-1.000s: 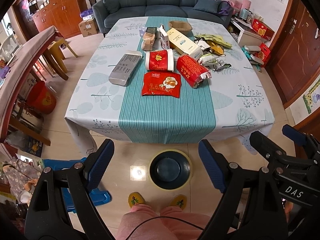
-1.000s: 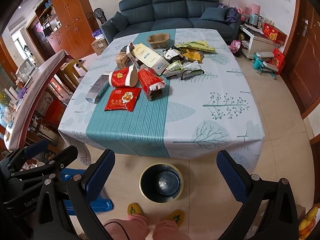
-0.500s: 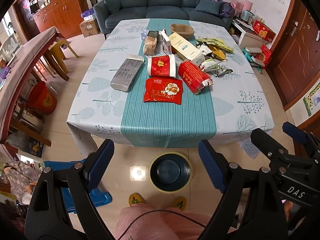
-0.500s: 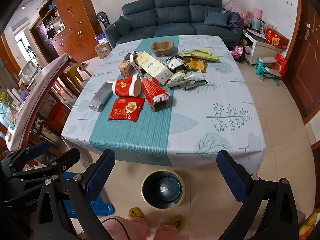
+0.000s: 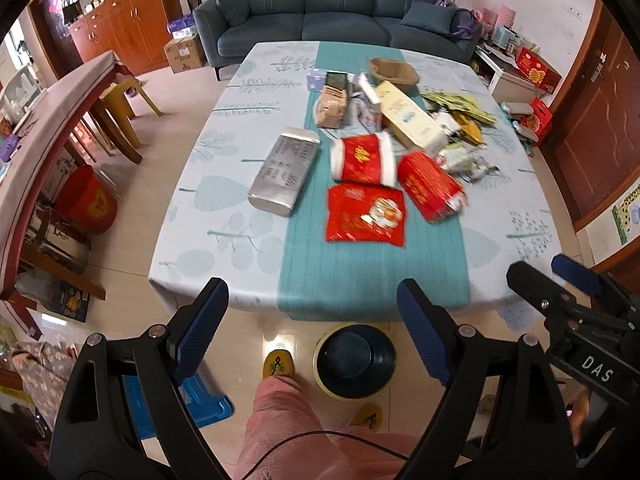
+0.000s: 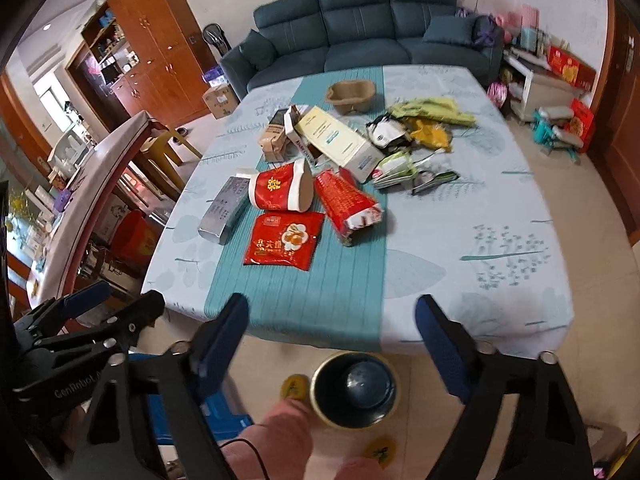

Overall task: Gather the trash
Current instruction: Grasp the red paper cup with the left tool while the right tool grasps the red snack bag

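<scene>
A living room with a blue sofa (image 5: 336, 4) at the top of the frame; the table (image 5: 224, 216) fills the centre, its trash heaped mid-frame: a flat red packet (image 5: 365, 216), a red cup (image 5: 362, 159), a silver tin (image 5: 285, 176). On the floor at bottom centre stands a dark bin (image 5: 354, 360), its inside too dim to read. The left gripper (image 5: 312, 328) gapes wide and empty. The right gripper (image 6: 332, 346) is closing, with nothing between its jaws. Motion blurs the far wrappers.

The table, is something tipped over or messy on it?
Yes. A red paper cup lies on its side, a red bag beside it gapes open, and crumpled wrappers sprawl behind them. None is in the bin on the floor.
</scene>
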A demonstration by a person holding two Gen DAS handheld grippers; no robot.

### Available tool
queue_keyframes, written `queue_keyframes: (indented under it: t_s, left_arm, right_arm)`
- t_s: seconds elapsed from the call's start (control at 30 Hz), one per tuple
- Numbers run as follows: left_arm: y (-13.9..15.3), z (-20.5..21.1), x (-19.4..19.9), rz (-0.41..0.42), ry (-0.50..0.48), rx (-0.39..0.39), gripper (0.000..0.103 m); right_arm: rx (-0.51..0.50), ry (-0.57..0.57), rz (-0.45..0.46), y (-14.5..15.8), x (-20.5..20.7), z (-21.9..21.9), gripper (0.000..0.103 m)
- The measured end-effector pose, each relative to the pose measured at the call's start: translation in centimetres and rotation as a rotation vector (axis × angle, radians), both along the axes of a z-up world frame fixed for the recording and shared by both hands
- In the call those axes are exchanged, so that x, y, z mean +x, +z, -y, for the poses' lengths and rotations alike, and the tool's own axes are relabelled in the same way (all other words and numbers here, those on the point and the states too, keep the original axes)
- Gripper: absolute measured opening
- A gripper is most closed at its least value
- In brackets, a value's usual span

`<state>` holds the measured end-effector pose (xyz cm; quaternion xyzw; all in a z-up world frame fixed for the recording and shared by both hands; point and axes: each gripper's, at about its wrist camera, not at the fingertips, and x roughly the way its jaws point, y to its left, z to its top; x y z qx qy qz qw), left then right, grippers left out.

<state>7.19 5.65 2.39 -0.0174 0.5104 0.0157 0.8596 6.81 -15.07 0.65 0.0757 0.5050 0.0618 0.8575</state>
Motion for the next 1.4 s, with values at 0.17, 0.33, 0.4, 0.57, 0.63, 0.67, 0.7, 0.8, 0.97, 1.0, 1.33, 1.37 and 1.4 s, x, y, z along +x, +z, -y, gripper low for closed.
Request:
queue_keyframes:
  t_s: [0.17, 0.33, 0.4, 0.57, 0.63, 0.67, 0.7, 0.8, 0.97, 1.0, 1.33, 1.37, 1.4]
  left_arm:
    - [-0.5, -4.1, 5.3, -0.033, -0.024, -0.012, 0.084]
    - [-2.6, -7.1, 11.2, -0.113, -0.075, -0.045, 0.084]
    - [-3.5, -7.6, 13.2, -0.147, -0.102, -0.06, 0.084]
    - [-5.5, -6.5, 16.7, -0.199, -0.226, -0.074, 0.084]
    - [-6.2, -5.6, 17.2, -0.211, -0.278, -0.075, 0.084]
    - [-6.5, -5.1, 17.3, -0.218, -0.299, -0.075, 0.084]
    - [-6.9, -4.6, 17.6, -0.228, -0.321, -0.074, 0.084]
    - [-7.8, -3.7, 18.2, -0.251, -0.365, -0.07, 0.084]
    - [-7.9, -1.4, 20.2, -0.256, -0.463, -0.054, 0.084]
    - [-7.7, -0.6, 20.9, -0.247, -0.492, -0.044, 0.084]
    - [-9.9, 5.3, 26.0, -0.307, -0.691, 0.038, 0.084]
    - [-10.4, 5.6, 26.3, -0.316, -0.704, 0.045, 0.084]
    - [-10.8, 6.0, 26.6, -0.326, -0.719, 0.048, 0.084]
  right_arm:
    - [0.018, -0.063, -0.046, -1.7, 3.7, -2.3, 0.079]
    - [0.003, -0.141, -0.087, -3.6, 7.1, -4.0, 0.074]
    - [-0.03, -0.165, -0.092, -4.3, 8.3, -4.4, 0.071]
    - [-0.165, -0.177, -0.074, -6.1, 11.0, -4.4, 0.071]
    - [-0.223, -0.162, -0.063, -6.7, 12.1, -4.3, 0.071]
    - [-0.243, -0.155, -0.063, -7.0, 12.7, -4.2, 0.071]
    - [-0.252, -0.148, -0.065, -7.3, 13.1, -4.1, 0.071]
    - [-0.256, -0.109, -0.072, -8.2, 14.4, -4.2, 0.071]
    - [-0.268, -0.064, -0.13, -10.7, 16.6, -4.4, 0.07]
    - [-0.265, -0.064, -0.142, -11.2, 16.9, -4.3, 0.063]
    - [-0.137, -0.124, -0.158, -12.5, 16.7, -1.9, 0.042]
    - [-0.129, -0.139, -0.156, -12.5, 16.5, -1.7, 0.041]
    - [-0.125, -0.149, -0.156, -12.4, 16.3, -1.6, 0.04]
